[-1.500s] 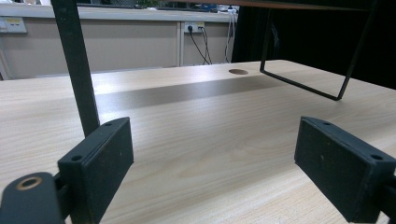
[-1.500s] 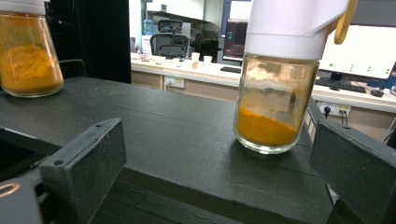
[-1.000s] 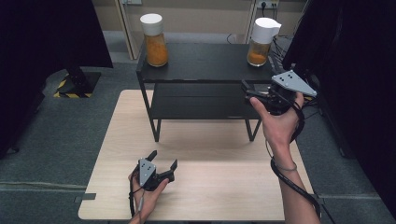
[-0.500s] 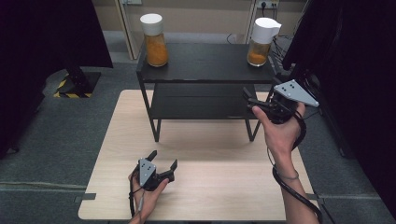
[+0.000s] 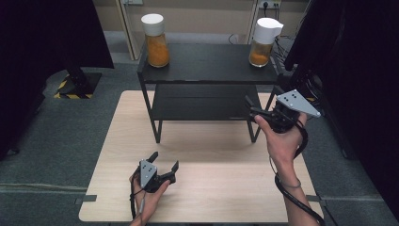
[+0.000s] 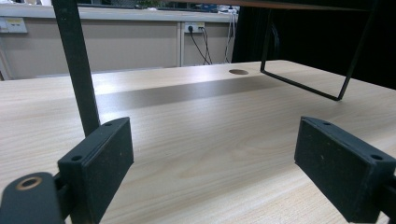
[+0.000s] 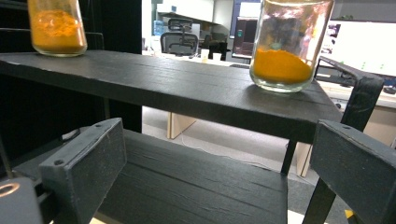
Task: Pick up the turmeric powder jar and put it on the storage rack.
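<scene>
Looking down from the high view, I saw a black two-tier shelf [image 5: 207,70] standing at the far end of a pale wooden table [image 5: 207,188]. On the shelf's top board stood two jars of orange powder with white lids — the left jar [image 5: 155,34] at its left end, the right jar [image 5: 263,42] at its right end, well apart from each other. The right gripper [image 5: 251,109], held in the person's right hand [image 5: 282,141], hung just off the shelf's right front leg, level with the lower board; its jaws stood apart and held nothing. The left gripper [image 5: 163,162] sat in the left hand [image 5: 148,195] low over the table, well in front of the shelf, jaws spread wide and empty.

From the left gripper view, both black pads [image 6: 100,163] rose wide apart over bare wood grain, with one shelf leg [image 6: 77,65] standing close behind the left pad and the shelf's thin wire foot [image 6: 303,84] farther back on the right. A round hole [image 6: 238,72] showed in the table beyond the shelf's shadow.

From the right gripper view, the jaws stood wide with nothing between them — the shelf's lower board [image 7: 187,186] lay just past them, the top board [image 7: 163,88] above it. The right jar [image 7: 289,44] stood near the top board's corner, the left jar [image 7: 56,25] at the far end.
</scene>
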`<state>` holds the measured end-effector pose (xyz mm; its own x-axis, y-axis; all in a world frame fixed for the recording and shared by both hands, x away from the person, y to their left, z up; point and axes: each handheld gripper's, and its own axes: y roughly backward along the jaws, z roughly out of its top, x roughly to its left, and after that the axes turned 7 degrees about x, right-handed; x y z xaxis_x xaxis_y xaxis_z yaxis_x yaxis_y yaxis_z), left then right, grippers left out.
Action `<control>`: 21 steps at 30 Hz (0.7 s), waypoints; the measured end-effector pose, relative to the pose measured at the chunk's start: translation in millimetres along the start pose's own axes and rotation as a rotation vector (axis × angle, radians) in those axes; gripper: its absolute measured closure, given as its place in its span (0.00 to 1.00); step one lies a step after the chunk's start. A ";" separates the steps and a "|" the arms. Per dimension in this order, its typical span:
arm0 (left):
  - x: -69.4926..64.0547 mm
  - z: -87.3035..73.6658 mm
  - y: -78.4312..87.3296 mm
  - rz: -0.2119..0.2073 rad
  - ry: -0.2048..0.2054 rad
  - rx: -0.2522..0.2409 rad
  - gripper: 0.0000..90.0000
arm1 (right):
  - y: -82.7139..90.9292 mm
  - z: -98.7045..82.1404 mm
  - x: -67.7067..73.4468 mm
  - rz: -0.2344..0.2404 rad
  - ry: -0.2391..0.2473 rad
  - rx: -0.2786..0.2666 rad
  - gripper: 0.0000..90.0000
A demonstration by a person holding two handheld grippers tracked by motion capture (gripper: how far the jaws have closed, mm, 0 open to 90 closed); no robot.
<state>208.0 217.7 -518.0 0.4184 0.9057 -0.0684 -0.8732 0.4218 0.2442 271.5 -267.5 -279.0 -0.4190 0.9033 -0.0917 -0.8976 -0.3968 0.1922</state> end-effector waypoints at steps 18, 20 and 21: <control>-0.4 0.0 0.0 0.001 0.000 0.000 0.12 | 11.4 -27.0 0.4 0.022 0.005 0.018 0.04; -0.3 0.1 0.0 0.001 -0.001 0.001 0.12 | 12.6 -30.5 0.2 0.024 0.005 0.021 0.04; -0.3 0.0 0.0 0.001 0.000 0.000 0.12 | 13.2 -32.4 0.2 0.025 0.004 0.022 0.04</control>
<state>207.8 217.4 -518.0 0.4177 0.9061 -0.0677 -0.8735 0.4209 0.2445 255.1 -277.8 -308.1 -0.4416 0.8926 -0.0908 -0.8837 -0.4152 0.2161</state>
